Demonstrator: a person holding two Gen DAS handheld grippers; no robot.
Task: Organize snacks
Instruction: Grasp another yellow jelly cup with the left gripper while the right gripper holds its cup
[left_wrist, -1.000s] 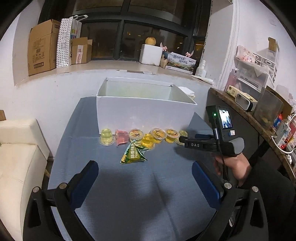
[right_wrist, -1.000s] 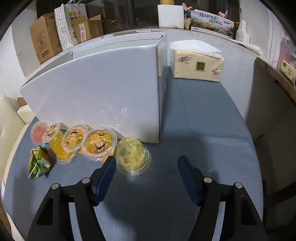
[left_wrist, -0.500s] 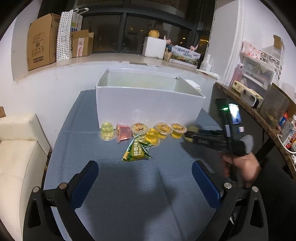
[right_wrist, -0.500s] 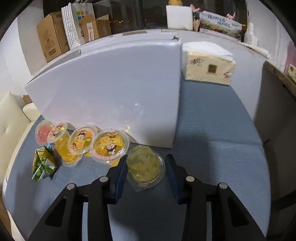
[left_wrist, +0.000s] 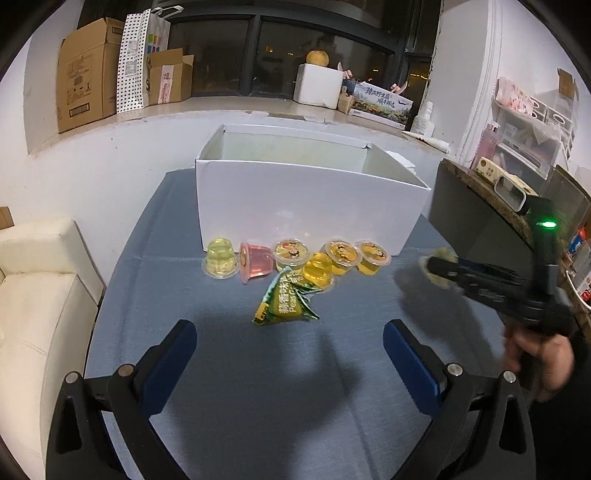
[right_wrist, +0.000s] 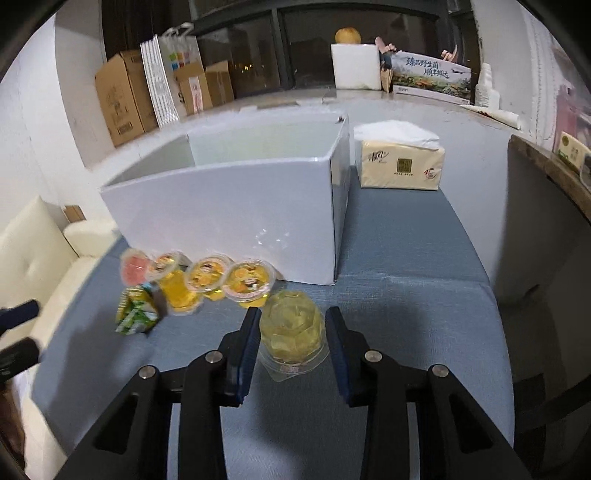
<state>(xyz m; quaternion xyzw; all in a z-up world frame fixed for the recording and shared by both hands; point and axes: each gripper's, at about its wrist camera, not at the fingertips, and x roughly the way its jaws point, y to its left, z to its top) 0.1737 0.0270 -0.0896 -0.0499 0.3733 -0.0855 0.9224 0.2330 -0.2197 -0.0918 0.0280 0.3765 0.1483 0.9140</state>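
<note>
Jelly cup (right_wrist: 291, 330): upside down, wide rim lowest, between the closing right gripper (right_wrist: 291, 332) pads, lifted above the table (right_wrist: 406, 258) near the white box (right_wrist: 229, 206) corner.
Left gripper (left_wrist: 290, 354): gaped wide, empty.
Table: blue-grey cloth, windowsill behind.

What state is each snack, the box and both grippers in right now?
right gripper: jaws closing around the pale yellow jelly cup
left gripper: open, nothing between the jaws
white box: open-topped, upright
pink jelly cup: tipped on its side
green snack packet: lying on the cloth
</note>
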